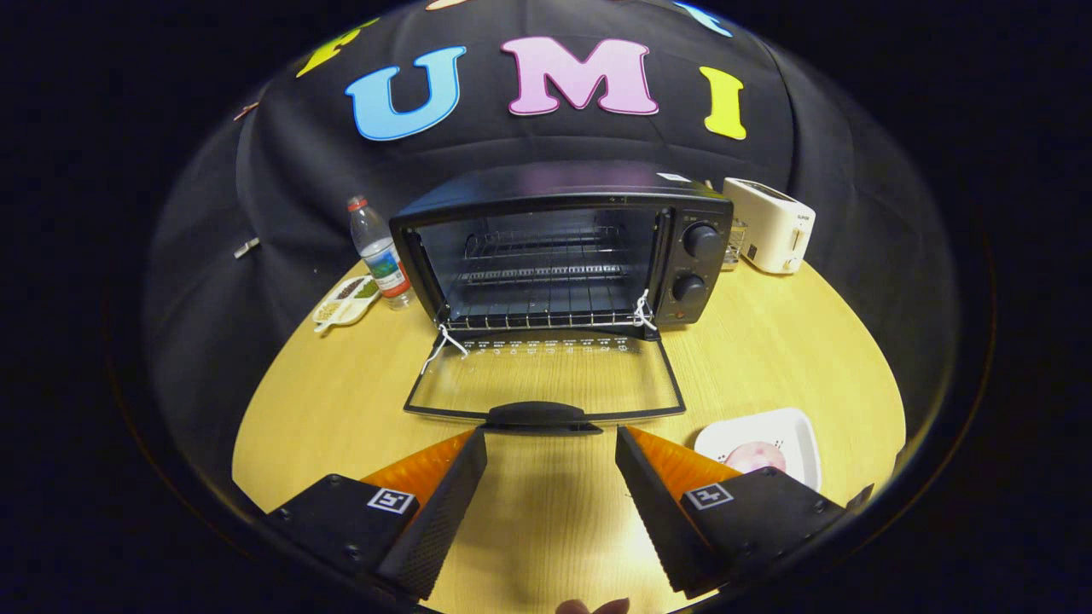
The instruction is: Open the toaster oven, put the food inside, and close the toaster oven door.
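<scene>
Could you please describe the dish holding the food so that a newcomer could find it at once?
Start at the black toaster oven, its door folded down. The white dish lies beside the door's handle, behind one finger of the open gripper. Unlike the compartmented snack tray, it holds something pink.

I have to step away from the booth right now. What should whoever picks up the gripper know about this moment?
Gripper: jaws open and empty, hovering over the table just short of the door handle.
Toaster oven: door fully dropped open, lying flat toward the gripper; the wire rack inside carries no food.
Food: on the white plate, beside the right jaw, off the door's right corner.
Done: oven opened.
Left: pick up the food, set it on the rack, lift the door shut by its handle.
</scene>
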`<state>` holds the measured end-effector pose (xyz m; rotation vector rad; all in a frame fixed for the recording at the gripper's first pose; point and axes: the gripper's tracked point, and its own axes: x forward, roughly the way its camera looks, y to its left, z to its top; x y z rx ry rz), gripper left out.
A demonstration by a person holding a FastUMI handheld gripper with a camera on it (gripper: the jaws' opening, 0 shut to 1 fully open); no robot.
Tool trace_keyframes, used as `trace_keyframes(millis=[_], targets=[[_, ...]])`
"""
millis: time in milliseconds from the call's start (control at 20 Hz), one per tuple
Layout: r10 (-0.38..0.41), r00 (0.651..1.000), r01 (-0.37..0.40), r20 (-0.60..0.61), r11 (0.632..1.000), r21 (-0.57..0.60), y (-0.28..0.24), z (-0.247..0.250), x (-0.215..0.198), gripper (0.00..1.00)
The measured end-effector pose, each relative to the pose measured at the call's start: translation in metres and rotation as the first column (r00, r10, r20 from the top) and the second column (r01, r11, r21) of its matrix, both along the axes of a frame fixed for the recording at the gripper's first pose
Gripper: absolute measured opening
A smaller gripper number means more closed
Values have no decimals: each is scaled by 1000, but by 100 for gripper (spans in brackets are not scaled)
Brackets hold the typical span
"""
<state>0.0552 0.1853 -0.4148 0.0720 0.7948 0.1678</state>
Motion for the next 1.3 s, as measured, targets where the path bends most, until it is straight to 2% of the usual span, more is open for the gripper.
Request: trace_keyframes(millis=[200, 400, 650, 800, 950, 1150, 1250, 1300], targets=[[31, 995, -27, -98, 999, 37, -44, 19, -17, 99], [-2, 978, 4, -208, 1000, 10, -116, 21, -13, 99], [-5, 922, -14, -388, 999, -48, -197, -9, -14, 99], [-6, 868, -27, -497, 998, -59, -231, -35, -20, 99], [-16, 835, -48, -549, 994, -101, -261, -63, -18, 99], [-30, 799, -22, -600, 997, -79, -275, -96, -13, 99], [-34, 796, -25, -605, 996, -89, -281, -107, -11, 94], [-33, 795, -27, -606, 996, -89, -282, -114, -11, 80]])
